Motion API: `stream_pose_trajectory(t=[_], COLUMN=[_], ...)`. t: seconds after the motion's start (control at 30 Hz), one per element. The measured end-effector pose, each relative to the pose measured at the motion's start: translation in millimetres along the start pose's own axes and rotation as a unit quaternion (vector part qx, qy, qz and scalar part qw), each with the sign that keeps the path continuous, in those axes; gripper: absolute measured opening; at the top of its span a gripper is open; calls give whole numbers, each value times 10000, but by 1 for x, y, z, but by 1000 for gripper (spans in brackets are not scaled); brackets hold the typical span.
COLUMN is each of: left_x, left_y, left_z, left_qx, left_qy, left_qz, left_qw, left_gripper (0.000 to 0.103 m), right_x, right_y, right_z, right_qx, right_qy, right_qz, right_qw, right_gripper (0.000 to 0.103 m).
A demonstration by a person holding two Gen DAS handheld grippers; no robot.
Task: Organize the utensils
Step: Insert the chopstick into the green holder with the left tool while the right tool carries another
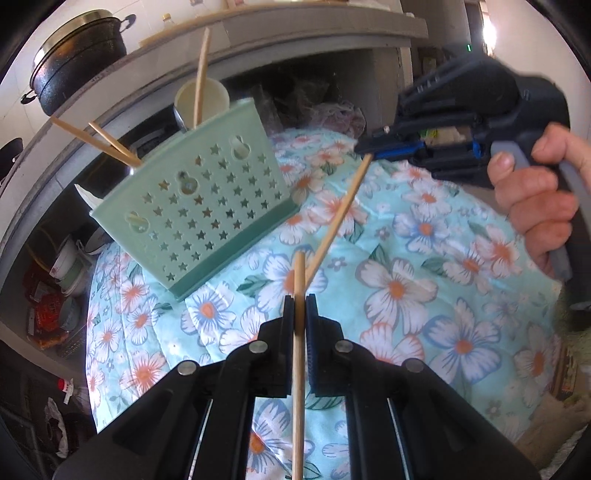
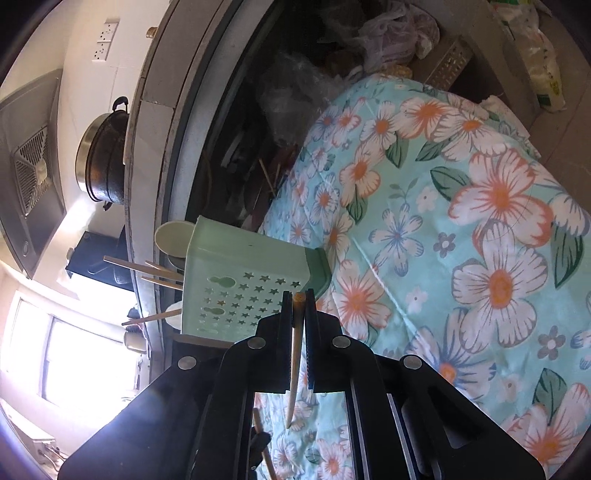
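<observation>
A pale green utensil holder [image 1: 201,201] with star-shaped holes stands on the flowered cloth [image 1: 424,295]; it also shows in the right wrist view [image 2: 243,280]. Several wooden chopsticks [image 1: 201,74] and a white spoon stick out of its top. My left gripper [image 1: 300,306] is shut on a wooden chopstick [image 1: 298,369], in front of the holder. My right gripper [image 1: 369,149] is shut on another chopstick [image 1: 338,221], to the right of the holder. In the right wrist view that gripper [image 2: 299,301] clamps the chopstick [image 2: 295,362] close to the holder's side.
A black pot [image 1: 79,55] sits on the concrete counter [image 1: 314,26] behind. Under the counter lie bags and bowls [image 1: 70,273]. The cloth's back edge borders clutter [image 2: 258,166]. A range hood [image 2: 29,166] and window show in the right wrist view.
</observation>
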State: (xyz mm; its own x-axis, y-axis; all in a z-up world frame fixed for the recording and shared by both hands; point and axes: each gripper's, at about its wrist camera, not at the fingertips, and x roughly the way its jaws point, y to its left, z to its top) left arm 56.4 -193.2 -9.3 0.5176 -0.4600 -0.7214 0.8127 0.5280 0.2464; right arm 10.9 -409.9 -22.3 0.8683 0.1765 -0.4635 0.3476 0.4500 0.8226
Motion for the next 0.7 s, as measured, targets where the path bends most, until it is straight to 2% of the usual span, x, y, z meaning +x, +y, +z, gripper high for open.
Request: stream_pose_trajectory(t=[0.1, 0.2, 0.3, 0.37, 0.43, 0.53, 0.7], left_x=[-21, -44, -62, -68, -72, -85, -105], left_y=[25, 55, 90, 117, 136, 155, 177], left_z=[11, 23, 37, 46, 54, 67, 91], left_qx=[-428, -909, -1424, -1901, -2184, -2413, -2698], left_qy=[-326, -734, -1134, -1302, -1493, -1912, -2351], left_qz=[-273, -538, -704, -824, -791, -615, -783], left_qw=[9982, 9917, 9808, 9696, 9611, 9494, 9305], left_gripper=[6, 6, 6, 6, 6, 6, 5], right_x=[-9, -23, -33, -37, -39, -40, -41], right_y=[2, 8, 15, 19, 21, 22, 19], right_z=[4, 6, 6, 6, 6, 5, 6], right_qx=[-30, -181, -361, -446, -495, -530, -479], right_qy=[-133, -320, -479, -544, -574, -595, -602], right_qz=[7, -29, -87, -117, -126, -152, -184], right_qw=[9999, 9993, 9982, 9975, 9970, 9967, 9969], right_gripper=[4, 4, 4, 4, 4, 4, 4])
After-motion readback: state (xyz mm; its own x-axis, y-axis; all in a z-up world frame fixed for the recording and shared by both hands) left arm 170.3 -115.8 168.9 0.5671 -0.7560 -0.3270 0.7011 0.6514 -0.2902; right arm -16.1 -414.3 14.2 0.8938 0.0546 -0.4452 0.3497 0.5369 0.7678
